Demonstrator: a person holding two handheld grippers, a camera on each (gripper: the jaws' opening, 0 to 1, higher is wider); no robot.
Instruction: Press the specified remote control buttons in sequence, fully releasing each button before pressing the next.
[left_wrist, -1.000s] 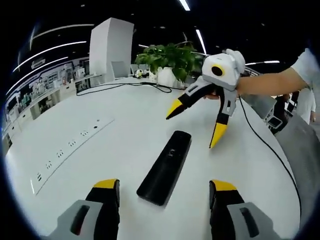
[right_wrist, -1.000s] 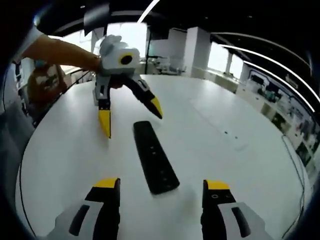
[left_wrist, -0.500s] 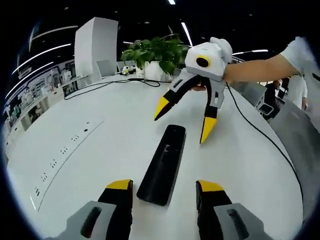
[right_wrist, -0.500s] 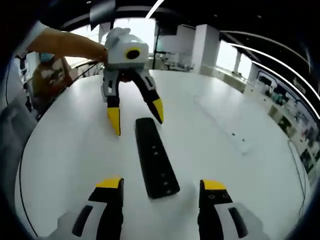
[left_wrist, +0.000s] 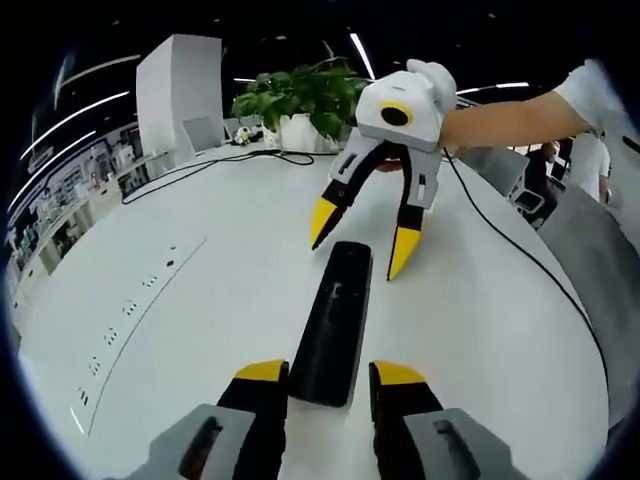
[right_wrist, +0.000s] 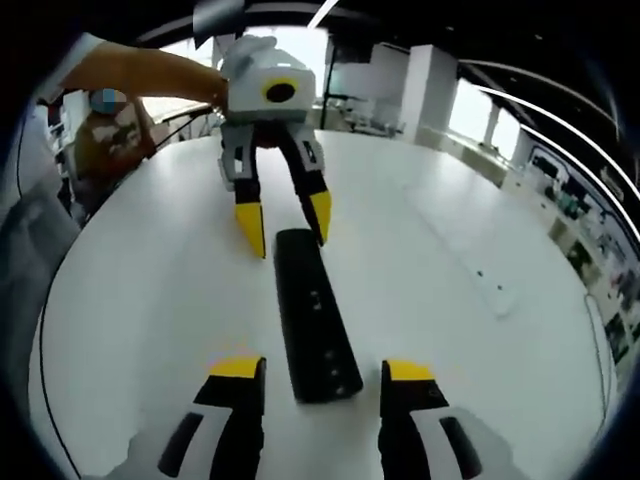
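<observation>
Left gripper view: the black remote control (left_wrist: 333, 322) lies flat on the white worktop (left_wrist: 180, 290), its near end right between the left gripper (left_wrist: 329, 376)'s yellow-tipped jaws, which are narrowly parted on either side of it, not clearly touching. At the far end, the right gripper (left_wrist: 364, 234) hovers with its jaws spread, tips straddling the remote. A potted plant (left_wrist: 300, 100) stands beyond, with a black cable (left_wrist: 235, 158) trailing across the worktop.

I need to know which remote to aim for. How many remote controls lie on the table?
1. The black remote control lies lengthwise on the white table, one end between the left gripper jaws, the other near the right gripper. None seems hidden.
</observation>
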